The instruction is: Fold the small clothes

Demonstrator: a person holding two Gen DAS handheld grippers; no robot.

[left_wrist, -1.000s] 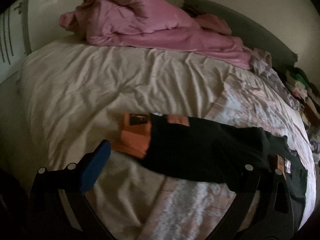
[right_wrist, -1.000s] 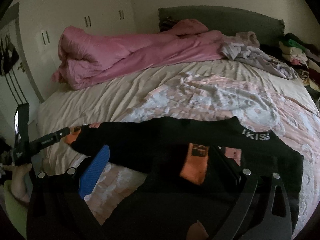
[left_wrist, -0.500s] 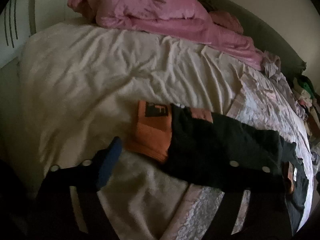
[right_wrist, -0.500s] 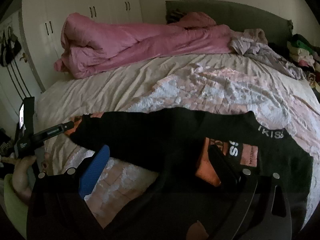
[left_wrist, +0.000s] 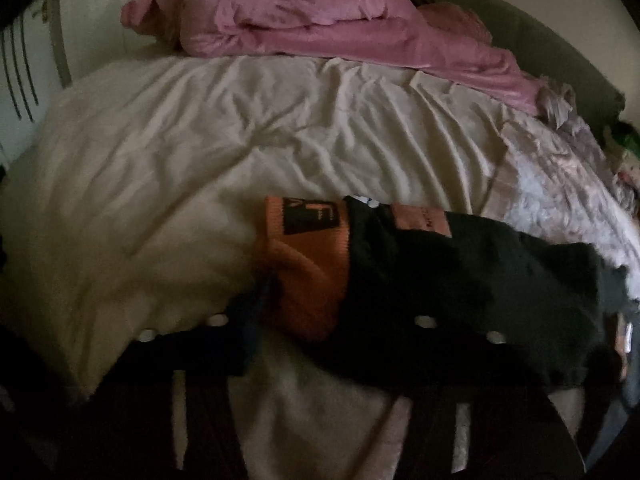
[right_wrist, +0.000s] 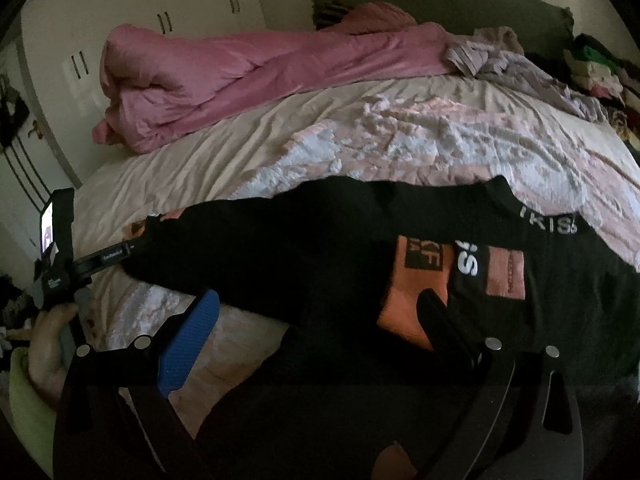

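A black sweatshirt (right_wrist: 320,248) with orange cuffs lies spread across the bed, its collar lettering to the right. In the left wrist view its left sleeve (left_wrist: 460,272) ends in an orange cuff (left_wrist: 308,264). My left gripper (left_wrist: 332,300) is low over that cuff and its jaws are closing, the cuff between them. The blue pad (left_wrist: 256,312) touches the cuff's edge; the other finger is lost in the dark fabric. My right gripper (right_wrist: 320,320) stands open over the sweatshirt's front edge, with the other orange cuff (right_wrist: 412,296) folded onto the chest beside its right finger.
A rumpled pink duvet (right_wrist: 240,80) lies along the far side of the cream sheet (left_wrist: 200,152). A patterned pink-and-white blanket (right_wrist: 420,140) lies under the sweatshirt. Piled clothes (right_wrist: 592,64) sit at the far right, and white wardrobe doors (right_wrist: 160,12) stand behind the bed.
Both grippers have sunk closer to the sweatshirt. The left jaws have narrowed from wide apart to either side of the orange cuff. The right jaws stay wide.
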